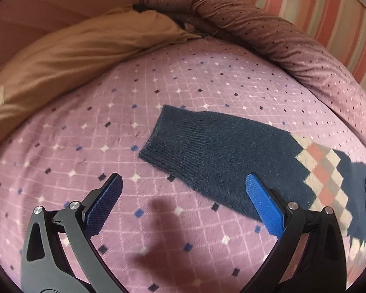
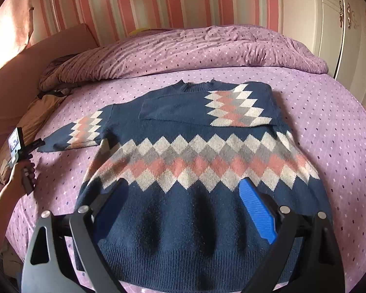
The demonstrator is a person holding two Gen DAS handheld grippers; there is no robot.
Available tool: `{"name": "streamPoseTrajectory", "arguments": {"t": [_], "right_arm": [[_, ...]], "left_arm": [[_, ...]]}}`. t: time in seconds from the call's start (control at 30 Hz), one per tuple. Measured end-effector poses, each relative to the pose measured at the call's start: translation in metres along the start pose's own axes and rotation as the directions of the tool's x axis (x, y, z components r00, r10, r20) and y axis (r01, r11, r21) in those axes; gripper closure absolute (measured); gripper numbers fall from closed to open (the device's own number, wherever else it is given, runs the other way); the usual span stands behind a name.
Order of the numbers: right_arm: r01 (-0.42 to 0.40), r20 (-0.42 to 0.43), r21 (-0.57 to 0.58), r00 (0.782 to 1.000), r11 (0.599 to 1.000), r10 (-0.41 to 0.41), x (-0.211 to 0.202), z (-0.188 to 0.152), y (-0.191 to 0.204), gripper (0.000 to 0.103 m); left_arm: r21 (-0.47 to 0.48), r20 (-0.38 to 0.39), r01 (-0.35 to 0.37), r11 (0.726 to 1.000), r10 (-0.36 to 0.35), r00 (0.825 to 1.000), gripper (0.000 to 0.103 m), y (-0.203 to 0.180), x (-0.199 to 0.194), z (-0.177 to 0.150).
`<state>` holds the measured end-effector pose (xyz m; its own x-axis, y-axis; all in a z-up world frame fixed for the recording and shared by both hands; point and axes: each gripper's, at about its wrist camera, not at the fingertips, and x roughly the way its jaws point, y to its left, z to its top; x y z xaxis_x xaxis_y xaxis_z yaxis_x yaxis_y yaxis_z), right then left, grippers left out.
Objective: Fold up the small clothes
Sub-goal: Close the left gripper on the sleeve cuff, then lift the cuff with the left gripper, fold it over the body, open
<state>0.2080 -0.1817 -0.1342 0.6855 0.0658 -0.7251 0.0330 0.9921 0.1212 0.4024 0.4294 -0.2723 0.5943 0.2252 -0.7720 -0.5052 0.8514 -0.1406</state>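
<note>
Navy knit with bands of pink, grey and cream diamonds, the sweater (image 2: 183, 166) lies flat on the bed (image 2: 329, 127), hem toward the right wrist camera and collar toward the far side. One sleeve is folded across the chest, its cuff near the middle of the body; the other sleeve (image 1: 207, 151) stretches out sideways onto the lilac diamond-print bedspread.

The right gripper (image 2: 183, 202) hangs over the lower part of the sweater with its blue-padded fingers spread wide and nothing between them.

The left gripper (image 1: 183, 200) is also wide open and empty, poised over the bedspread just beside the cuff of the outstretched sleeve; its right-hand finger overlaps the sleeve's edge in the left wrist view, though I cannot tell whether it touches the knit. In the right wrist view the person's hand (image 2: 24, 173) holds that gripper's handle near the sleeve end.

At the head of the bed lie a tan pillow (image 1: 73, 56) and a rolled purple quilt (image 2: 195, 48). Striped pink wallpaper (image 2: 158, 0) covers the wall behind.
</note>
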Motion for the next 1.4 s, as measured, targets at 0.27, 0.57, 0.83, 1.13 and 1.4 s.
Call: {"name": "streamPoseTrajectory", "arguments": {"t": [0.27,0.57,0.83,1.13,1.4], "right_arm": [[0.018,-0.004,-0.007,1.000,1.000,-0.018,-0.004,0.002,-0.002,0.010],[0.016,-0.011,-0.052,1.000,0.999,-0.017,-0.008,-0.004,0.006,0.010],[0.008,-0.017,-0.024,1.000,1.000,-0.008,-0.011,-0.009,-0.003,0.010],[-0.007,0.001,0.002,1.000,1.000,0.007,-0.022,-0.011,-0.011,0.010],[-0.012,0.044,-0.002,0.999,1.000,0.012,-0.033,-0.014,-0.018,0.010]], "left_arm": [[-0.125,-0.084,0.026,0.992,-0.036,0.996,0.003,0.017,0.033,0.010],[-0.122,-0.108,0.043,0.992,-0.056,0.993,0.036,0.009,0.048,0.024],[-0.013,-0.073,-0.048,0.999,0.047,0.996,0.097,-0.010,0.034,0.027],[0.119,0.091,-0.078,0.990,0.067,0.994,0.098,-0.050,-0.031,0.048],[0.199,0.171,-0.070,0.978,0.036,0.985,0.098,-0.099,-0.095,0.071]]}}
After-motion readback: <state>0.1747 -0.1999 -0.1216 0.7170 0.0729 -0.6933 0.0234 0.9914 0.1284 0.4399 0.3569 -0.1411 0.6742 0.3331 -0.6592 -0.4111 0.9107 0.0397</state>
